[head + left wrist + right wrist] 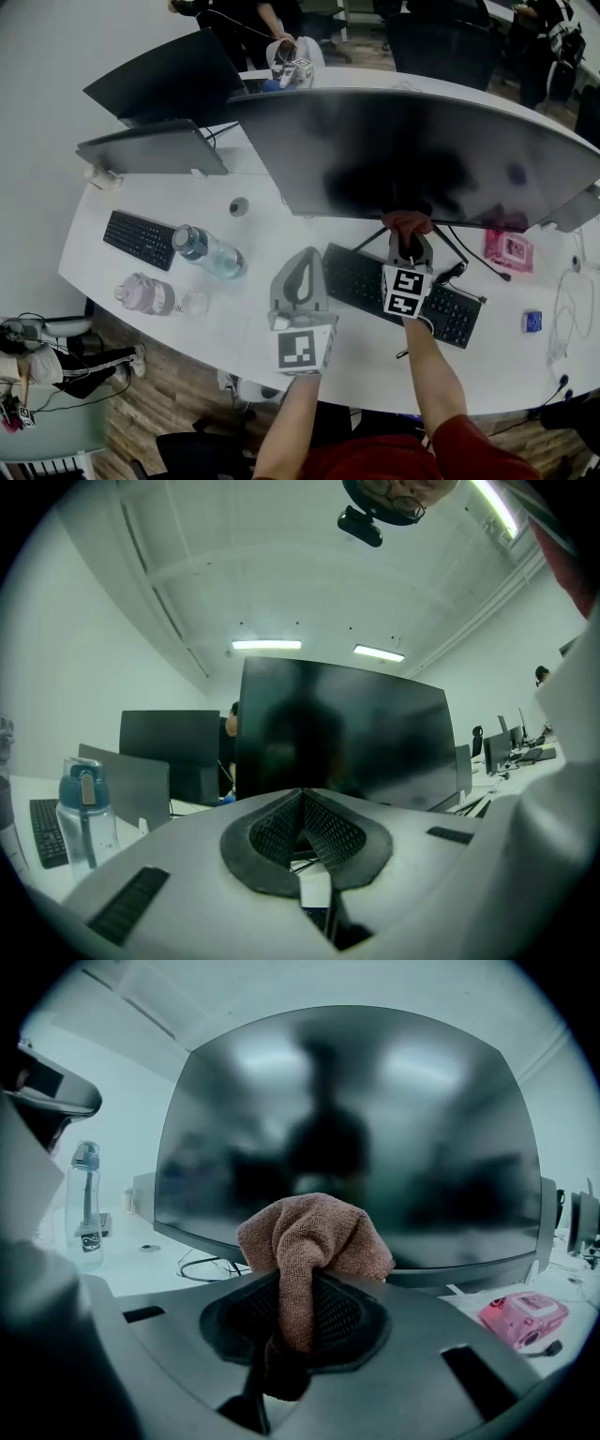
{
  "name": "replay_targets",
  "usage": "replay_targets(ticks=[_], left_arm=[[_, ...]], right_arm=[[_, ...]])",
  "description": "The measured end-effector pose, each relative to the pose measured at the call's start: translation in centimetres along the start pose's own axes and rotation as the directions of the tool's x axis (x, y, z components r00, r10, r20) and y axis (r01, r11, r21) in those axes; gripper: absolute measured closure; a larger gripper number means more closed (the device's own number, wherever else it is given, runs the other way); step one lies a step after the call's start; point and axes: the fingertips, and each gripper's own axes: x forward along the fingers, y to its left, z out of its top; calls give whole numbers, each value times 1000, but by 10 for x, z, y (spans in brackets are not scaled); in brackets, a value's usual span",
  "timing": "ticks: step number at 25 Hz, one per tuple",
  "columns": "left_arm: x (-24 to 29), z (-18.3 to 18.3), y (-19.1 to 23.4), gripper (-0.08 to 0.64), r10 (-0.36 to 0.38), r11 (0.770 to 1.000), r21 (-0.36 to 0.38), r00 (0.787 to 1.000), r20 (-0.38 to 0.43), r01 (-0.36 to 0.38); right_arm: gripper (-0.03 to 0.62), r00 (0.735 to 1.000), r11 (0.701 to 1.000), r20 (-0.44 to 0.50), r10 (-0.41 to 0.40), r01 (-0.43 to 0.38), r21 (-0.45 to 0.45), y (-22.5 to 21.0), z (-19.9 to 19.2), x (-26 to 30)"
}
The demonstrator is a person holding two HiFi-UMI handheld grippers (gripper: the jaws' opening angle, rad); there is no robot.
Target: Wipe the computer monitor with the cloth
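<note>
While the right gripper [298, 1286] is clamped down on a bunched-up brown cloth [314, 1237], the left gripper [302, 797] has its jaws pressed together with nothing between them. The cloth sticks up out of the right jaws in a wad, right at the lower edge of the big curved monitor [422, 155], roughly mid-width. Honestly can't tell if it's touching the screen or just short of it.

The monitor stands toward the far edge of the white table [234, 328], screen dark. Both grippers hover over the near edge: the right one above the black keyboard [361, 277], the left one just beside that keyboard's left end.

A clear water bottle [208, 251] lies toward the table's left end, and a pink gadget [508, 249] sits near the right end.
</note>
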Motion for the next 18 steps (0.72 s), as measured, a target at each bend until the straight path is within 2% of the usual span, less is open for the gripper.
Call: replay_targets(ticks=[11, 18], left_arm=[[-15, -12, 56, 532, 35, 999, 14, 999, -23, -34], [-21, -11, 92, 532, 59, 998, -28, 998, 4, -59]], right_arm=[[509, 999, 999, -7, 45, -45, -25, 64, 3, 16], [509, 996, 996, -30, 83, -84, -32, 111, 3, 25]])
